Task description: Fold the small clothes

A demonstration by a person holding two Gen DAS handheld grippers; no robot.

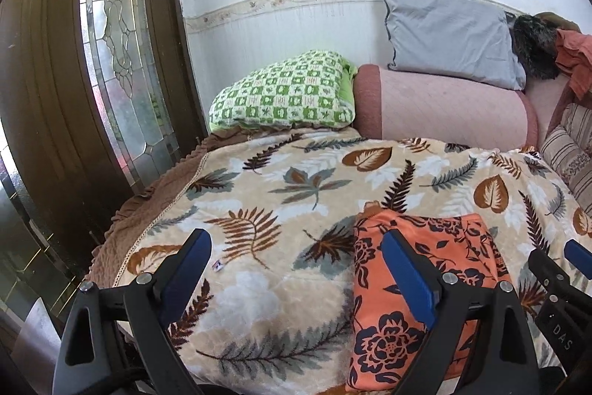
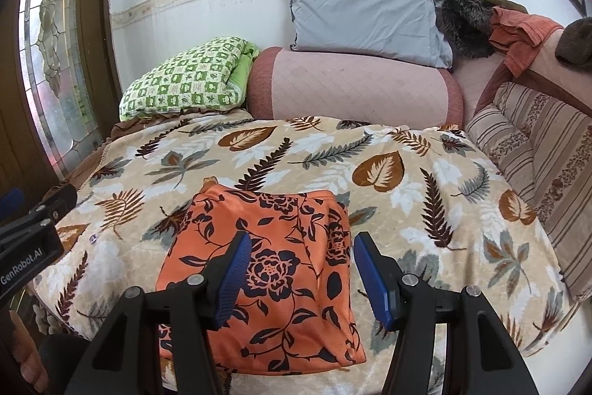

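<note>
Both left gripper (image 1: 296, 258) and right gripper (image 2: 301, 258) jaws gape empty above one folded orange floral garment (image 2: 266, 269); it lies on the leaf-print blanket (image 2: 407, 173).

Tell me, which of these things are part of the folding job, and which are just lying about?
Part of the job:
orange flowered garment
left gripper
right gripper

Just lying about:
leaf blanket
green checked pillow
grey pillow
pink bolster
striped cushion
</note>
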